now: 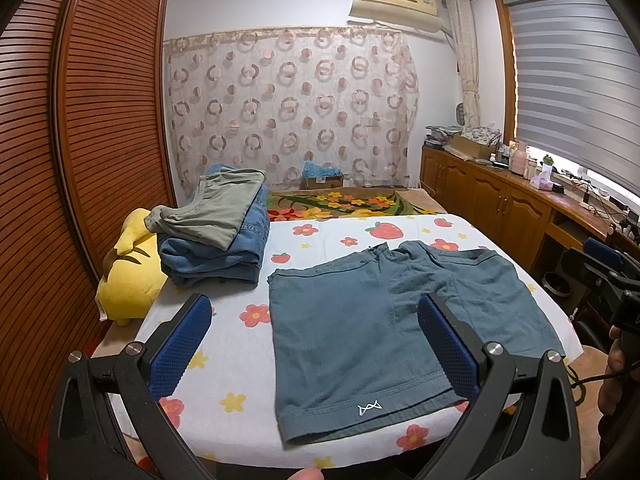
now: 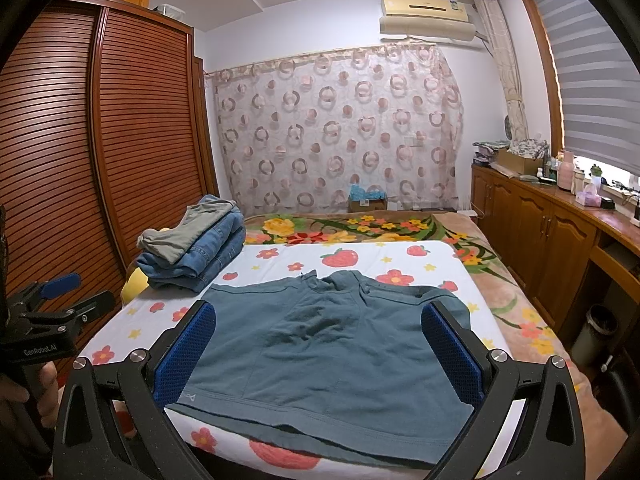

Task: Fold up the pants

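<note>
Evidently no fold has begun: both claws hover with jaws spread wide, gripping nothing. Between the left gripper (image 1: 314, 350) fingers and under the right gripper (image 2: 318, 350) lie the teal shorts (image 2: 328, 344), flat on the flowered sheet (image 1: 320, 236). Next, each claw probably needs a hem corner. Beyond, leftward, sits a folded stack (image 1: 218, 236); the cardboard box (image 2: 367, 202) farthest off holds something blue.

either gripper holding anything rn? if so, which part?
Nothing held. The left gripper and the right gripper are both open above the shorts, which lie flat on the bed.
</note>
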A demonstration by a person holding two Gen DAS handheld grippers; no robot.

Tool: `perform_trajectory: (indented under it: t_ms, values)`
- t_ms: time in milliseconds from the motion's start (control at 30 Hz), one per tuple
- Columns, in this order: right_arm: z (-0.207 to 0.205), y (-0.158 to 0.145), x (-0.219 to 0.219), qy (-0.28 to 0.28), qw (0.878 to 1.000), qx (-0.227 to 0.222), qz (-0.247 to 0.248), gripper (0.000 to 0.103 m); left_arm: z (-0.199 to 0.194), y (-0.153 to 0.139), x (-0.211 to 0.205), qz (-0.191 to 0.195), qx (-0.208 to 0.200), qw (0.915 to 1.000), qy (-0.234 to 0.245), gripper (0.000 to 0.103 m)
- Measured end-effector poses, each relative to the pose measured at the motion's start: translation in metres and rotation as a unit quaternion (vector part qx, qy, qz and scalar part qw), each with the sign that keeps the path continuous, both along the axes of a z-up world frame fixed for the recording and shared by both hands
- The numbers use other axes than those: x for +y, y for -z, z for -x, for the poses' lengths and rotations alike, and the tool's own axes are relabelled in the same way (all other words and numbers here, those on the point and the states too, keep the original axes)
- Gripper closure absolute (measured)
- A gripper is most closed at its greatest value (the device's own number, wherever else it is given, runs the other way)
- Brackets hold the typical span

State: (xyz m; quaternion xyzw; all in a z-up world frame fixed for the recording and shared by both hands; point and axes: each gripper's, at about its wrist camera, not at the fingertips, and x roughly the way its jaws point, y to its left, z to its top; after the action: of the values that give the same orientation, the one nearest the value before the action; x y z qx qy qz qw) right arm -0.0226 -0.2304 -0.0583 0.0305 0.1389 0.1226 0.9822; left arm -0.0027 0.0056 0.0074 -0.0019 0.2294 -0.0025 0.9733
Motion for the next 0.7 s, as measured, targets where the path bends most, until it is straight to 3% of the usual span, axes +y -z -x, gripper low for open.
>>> perform_trajectory:
  t_ms: [700]
  values:
    - [0.0006, -0.0002, -0.0004, 0.000, 1.000, -0.001, 0.000, 0.000, -0.0010, -0.0075, 0.0000, 0.000, -0.001, 1.0000, 0.001, 0.000]
